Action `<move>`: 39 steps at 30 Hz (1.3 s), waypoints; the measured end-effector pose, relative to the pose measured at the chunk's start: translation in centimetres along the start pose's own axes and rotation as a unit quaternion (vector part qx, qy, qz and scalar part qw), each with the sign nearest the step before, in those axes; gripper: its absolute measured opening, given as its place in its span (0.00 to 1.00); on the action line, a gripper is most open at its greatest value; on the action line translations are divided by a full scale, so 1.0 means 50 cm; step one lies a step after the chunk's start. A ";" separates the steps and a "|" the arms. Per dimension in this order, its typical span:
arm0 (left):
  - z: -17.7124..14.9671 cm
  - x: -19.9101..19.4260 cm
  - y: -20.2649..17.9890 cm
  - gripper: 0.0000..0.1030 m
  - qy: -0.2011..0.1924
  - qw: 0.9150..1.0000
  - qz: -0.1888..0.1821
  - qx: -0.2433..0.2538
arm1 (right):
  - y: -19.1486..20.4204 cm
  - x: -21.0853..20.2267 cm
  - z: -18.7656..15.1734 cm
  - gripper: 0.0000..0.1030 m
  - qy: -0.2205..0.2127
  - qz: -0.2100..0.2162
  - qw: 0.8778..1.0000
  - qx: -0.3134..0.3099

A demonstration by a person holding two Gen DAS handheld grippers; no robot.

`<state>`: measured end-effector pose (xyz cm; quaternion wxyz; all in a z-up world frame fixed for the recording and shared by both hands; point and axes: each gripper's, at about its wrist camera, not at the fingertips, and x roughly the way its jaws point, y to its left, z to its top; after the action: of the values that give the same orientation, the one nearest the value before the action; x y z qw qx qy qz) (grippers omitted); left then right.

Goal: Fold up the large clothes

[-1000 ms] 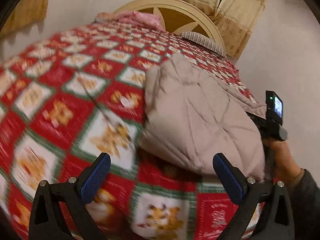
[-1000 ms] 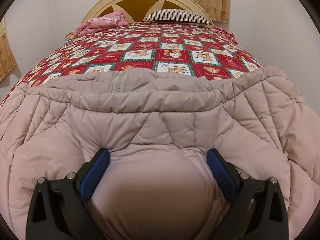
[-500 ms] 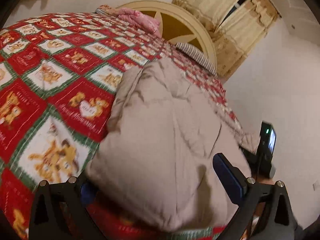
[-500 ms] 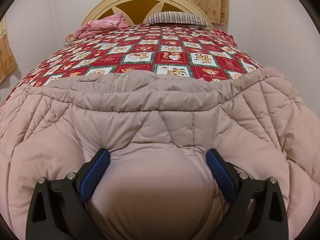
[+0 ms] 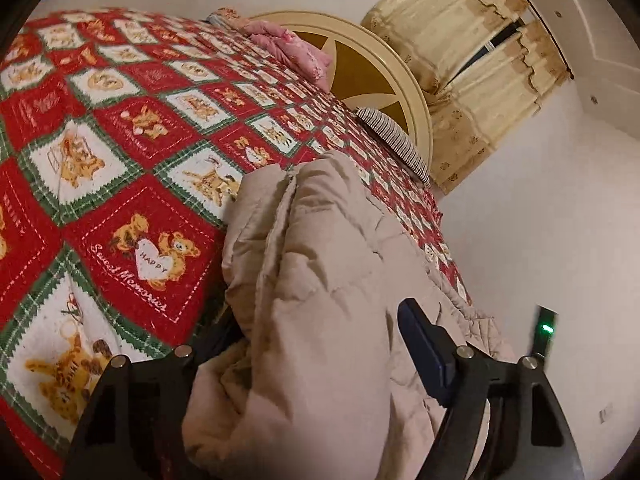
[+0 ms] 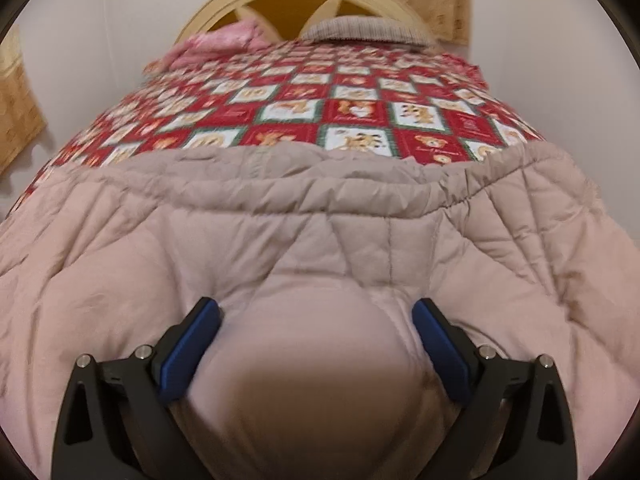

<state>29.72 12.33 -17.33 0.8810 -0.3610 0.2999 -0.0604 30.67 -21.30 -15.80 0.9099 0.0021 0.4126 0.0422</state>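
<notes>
A puffy beige quilted coat (image 6: 320, 248) lies across the near end of a bed, on a red, white and green bear-patterned bedspread (image 5: 132, 184). Through the right wrist camera I see it spread wide, a gathered seam running side to side, and a thick bulge of padding swelling up between the blue pads of my right gripper (image 6: 316, 340). Both pads sit against that bulge, so I judge the right fingers to be clamped on the coat. From the left wrist camera the coat's edge (image 5: 320, 300) rises in a heaped ridge. My left gripper (image 5: 312, 344) has just been closing, with that ridge between its jaws. One blue pad presses on the fabric; the other is hidden under the cloth, so I cannot say the grip is complete. Beyond the coat sit a striped pillow (image 5: 394, 142), a pink bundle (image 5: 292, 50), a rounded cream headboard (image 5: 416, 92) and yellow curtains (image 5: 472, 56). The folding looks early to me: the coat is still mostly open, with both ends gathered and no finished fold showing.
</notes>
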 end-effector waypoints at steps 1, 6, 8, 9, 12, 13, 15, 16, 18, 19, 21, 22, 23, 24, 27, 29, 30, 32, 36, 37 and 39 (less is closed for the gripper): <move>-0.003 0.004 0.008 0.75 0.004 1.000 0.001 -0.006 | -0.006 -0.023 -0.002 0.97 -0.003 0.006 1.000 -0.002; -0.012 0.010 0.027 0.75 0.016 1.000 -0.007 -0.025 | -0.020 -0.055 -0.065 0.97 -0.009 -0.011 1.000 -0.009; -0.010 0.011 0.019 0.75 0.015 1.000 -0.009 -0.014 | -0.005 -0.041 -0.086 0.98 -0.034 -0.034 0.999 -0.026; -0.009 0.007 0.014 0.75 0.009 1.000 -0.018 -0.008 | 0.000 -0.037 -0.091 0.99 -0.038 -0.043 0.998 -0.028; -0.001 -0.011 -0.024 0.74 -0.016 0.997 -0.070 0.028 | 0.009 -0.021 -0.082 1.00 -0.027 -0.047 0.998 -0.034; 0.002 -0.018 -0.049 0.74 -0.023 0.995 -0.083 0.054 | 0.003 -0.017 -0.080 1.00 -0.024 -0.037 0.999 -0.029; 0.005 -0.033 -0.100 0.74 -0.037 0.989 -0.107 0.099 | -0.008 -0.016 -0.080 1.00 -0.026 -0.021 0.999 -0.019; 0.008 -0.043 -0.136 0.74 -0.047 0.983 -0.123 0.126 | -0.011 -0.019 -0.082 1.00 -0.028 -0.017 0.999 -0.016; 0.010 -0.058 -0.194 0.74 -0.063 0.973 -0.135 0.178 | -0.017 -0.021 -0.085 1.00 -0.033 -0.009 0.999 -0.010; 0.005 -0.063 -0.236 0.74 -0.070 0.965 -0.132 0.216 | -0.018 -0.022 -0.086 1.00 -0.035 -0.008 0.999 -0.009; -0.007 -0.067 -0.290 0.74 -0.076 0.952 -0.133 0.266 | -0.021 -0.023 -0.086 1.00 -0.038 -0.003 0.999 -0.005; -0.015 -0.066 -0.318 0.74 -0.074 0.944 -0.141 0.288 | -0.024 -0.025 -0.087 1.00 -0.039 0.001 0.999 -0.002; -0.022 -0.063 -0.338 0.74 -0.071 0.939 -0.143 0.304 | -0.027 -0.026 -0.088 1.00 -0.041 0.005 0.999 0.002; -0.033 -0.059 -0.362 0.74 -0.069 0.933 -0.141 0.324 | -0.030 -0.027 -0.089 1.00 -0.043 0.009 0.999 0.005; -0.061 -0.048 -0.410 0.74 -0.073 0.920 -0.129 0.363 | -0.045 -0.033 -0.091 1.00 -0.054 0.028 0.998 0.023; -0.075 -0.044 -0.421 0.74 -0.083 0.918 -0.095 0.376 | -0.053 -0.036 -0.091 1.00 -0.056 0.038 0.997 0.031; -0.084 -0.044 -0.423 0.74 -0.093 0.915 -0.069 0.386 | -0.054 -0.036 -0.091 1.00 -0.057 0.040 0.997 0.033; -0.097 -0.049 -0.412 0.74 -0.115 0.911 -0.022 0.395 | -0.053 -0.036 -0.091 1.00 -0.059 0.043 0.997 0.034; -0.081 -0.074 -0.330 0.74 -0.129 0.929 0.056 0.344 | -0.057 -0.037 -0.090 1.00 -0.064 0.050 0.996 0.037; -0.068 -0.085 -0.292 0.74 -0.127 0.940 0.070 0.309 | -0.058 -0.038 -0.090 1.00 -0.066 0.053 0.996 0.038; -0.047 -0.105 -0.216 0.75 -0.116 0.961 0.080 0.236 | -0.060 -0.039 -0.090 1.00 -0.068 0.057 0.995 0.040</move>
<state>25.31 4.72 -8.83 0.9718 -0.1216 0.2013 -0.0165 26.27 -24.58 -17.41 0.9313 0.0653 0.3500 0.0769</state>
